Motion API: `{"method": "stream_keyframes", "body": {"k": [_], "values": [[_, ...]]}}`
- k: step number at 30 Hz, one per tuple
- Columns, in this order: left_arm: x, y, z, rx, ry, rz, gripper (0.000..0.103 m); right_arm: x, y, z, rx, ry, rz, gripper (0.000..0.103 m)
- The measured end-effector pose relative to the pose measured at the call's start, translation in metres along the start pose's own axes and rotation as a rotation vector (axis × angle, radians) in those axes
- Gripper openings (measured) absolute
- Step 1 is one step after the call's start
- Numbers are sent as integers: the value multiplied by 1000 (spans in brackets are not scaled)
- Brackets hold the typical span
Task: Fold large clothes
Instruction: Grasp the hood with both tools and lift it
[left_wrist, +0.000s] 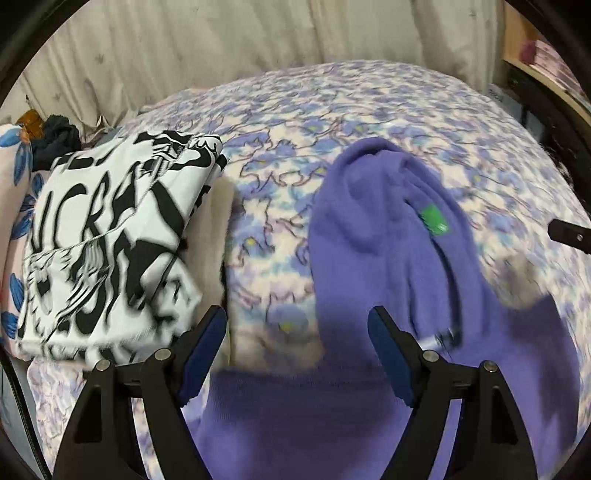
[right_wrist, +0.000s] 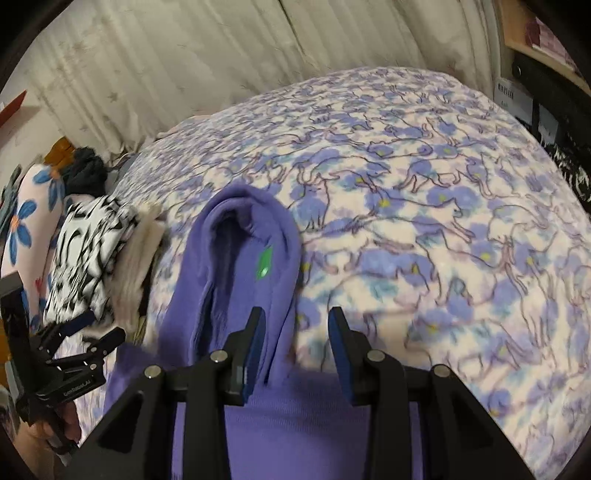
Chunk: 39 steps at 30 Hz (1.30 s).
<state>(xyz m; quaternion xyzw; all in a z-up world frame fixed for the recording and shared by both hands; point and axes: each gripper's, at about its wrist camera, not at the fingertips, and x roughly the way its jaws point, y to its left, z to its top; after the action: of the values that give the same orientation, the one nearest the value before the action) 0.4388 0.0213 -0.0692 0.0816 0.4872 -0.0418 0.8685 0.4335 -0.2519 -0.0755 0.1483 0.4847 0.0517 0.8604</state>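
Bed (right_wrist: 424, 206) filling most of both views, covered by a blanket (left_wrist: 332, 122) printed with purple-blue flowers and outlined cats on a pale ground. Behind it, cream curtains (right_wrist: 192, 51) hanging in long folds, faintly patterned with small motifs. At far right, a wooden shelf (right_wrist: 517, 33) with pink items above dark equipment. At far left, a pillow (right_wrist: 26, 218) with large blue flowers. Soft, even indoor light throughout.

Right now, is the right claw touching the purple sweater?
Cannot tell. In the right wrist view the open right claw overlaps the purple sweater, but motion blur and the downward angle hide any contact or gap.
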Motion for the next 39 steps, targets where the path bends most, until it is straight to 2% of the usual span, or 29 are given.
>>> {"method": "stream_keyframes", "body": {"k": [5, 11, 17, 19, 20, 21, 22, 24, 25, 26, 27, 29, 33, 39], "values": [[48, 1, 22, -33, 43, -35, 78, 45, -11, 21, 70, 39, 30, 36], [95, -7, 35, -17, 79, 4, 78, 92, -13, 37, 105, 80, 71, 36], [130, -7, 43, -34, 130, -29, 77, 124, -8, 51, 102, 71, 41, 36], [137, -7, 44, -48, 136, -65, 71, 131, -8, 54, 99, 58, 36, 36], [141, -6, 44, -60, 141, -97, 61, 135, -9, 55, 101, 55, 36, 36], [144, -6, 44, -73, 148, -132, 48, 139, -9, 57, 103, 60, 37, 36], [146, -5, 44, -86, 149, -162, 40, 144, -10, 57, 108, 69, 38, 36], [148, -7, 45, -105, 147, -197, 13, 151, -10, 56, 105, 89, 47, 36], [147, -9, 45, -98, 140, -180, 10, 153, -7, 55, 87, 94, 42, 35], [145, -12, 45, -82, 131, -155, 6, 152, -3, 52, 57, 88, 27, 23], [142, -16, 45, -64, 123, -135, 4, 150, 2, 50, 18, 86, 13, 4], [132, -20, 45, -51, 113, -78, 3, 140, 8, 46, -11, 56, -12, 5], [97, -16, 46, -77, 105, -31, 3, 93, 9, 39, -25, -36, -1, 5], [17, 6, 27, -70, 29, -64, 3, -7, 13, 13, -68, -161, 83, 5]]}}
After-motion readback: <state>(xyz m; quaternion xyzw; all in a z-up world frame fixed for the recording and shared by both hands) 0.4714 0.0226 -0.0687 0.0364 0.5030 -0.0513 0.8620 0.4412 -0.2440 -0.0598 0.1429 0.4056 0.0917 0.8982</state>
